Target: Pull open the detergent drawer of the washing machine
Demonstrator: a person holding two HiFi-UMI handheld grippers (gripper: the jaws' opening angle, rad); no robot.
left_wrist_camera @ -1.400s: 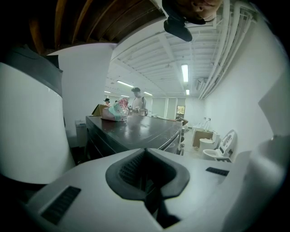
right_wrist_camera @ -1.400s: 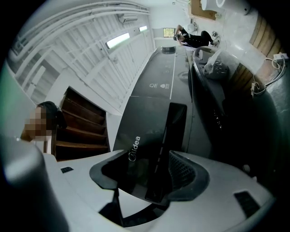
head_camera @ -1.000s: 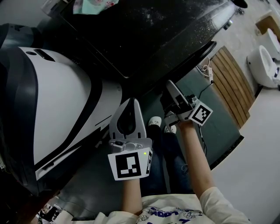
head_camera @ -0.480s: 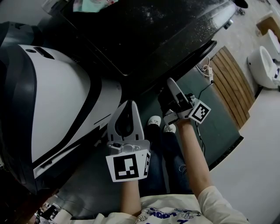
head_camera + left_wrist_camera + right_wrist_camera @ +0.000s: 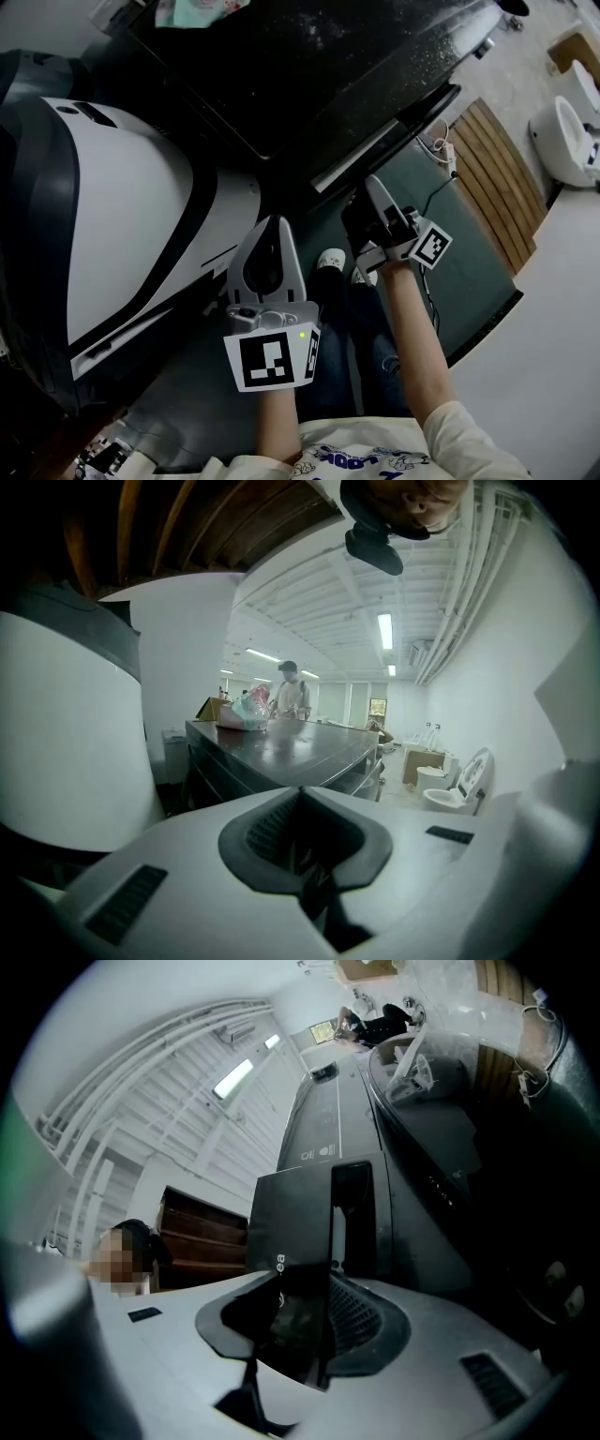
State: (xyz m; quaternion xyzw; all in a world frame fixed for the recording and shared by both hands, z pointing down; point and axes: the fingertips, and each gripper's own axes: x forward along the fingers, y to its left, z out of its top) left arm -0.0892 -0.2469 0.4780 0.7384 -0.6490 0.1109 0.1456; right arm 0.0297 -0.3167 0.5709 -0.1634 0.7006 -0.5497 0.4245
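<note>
The black washing machine fills the top of the head view. Its detergent drawer shows as a pale strip standing a little out from the front edge. My right gripper reaches up under that edge. In the right gripper view the drawer's black front panel lies between the jaws of my right gripper, which are closing on it. My left gripper hangs lower and to the left, between the two machines, shut with nothing in it; the left gripper view shows my left gripper with its pads together.
A white rounded appliance stands close on the left. A wooden slat mat, a cable and a white toilet are on the right. The person's shoes are on the grey floor below the grippers. A bundle of cloth lies on the machine top.
A pale strip has appeared along the black machine's front edge: the drawer has come out a little. The right gripper rolled slightly. The left gripper has barely moved.
</note>
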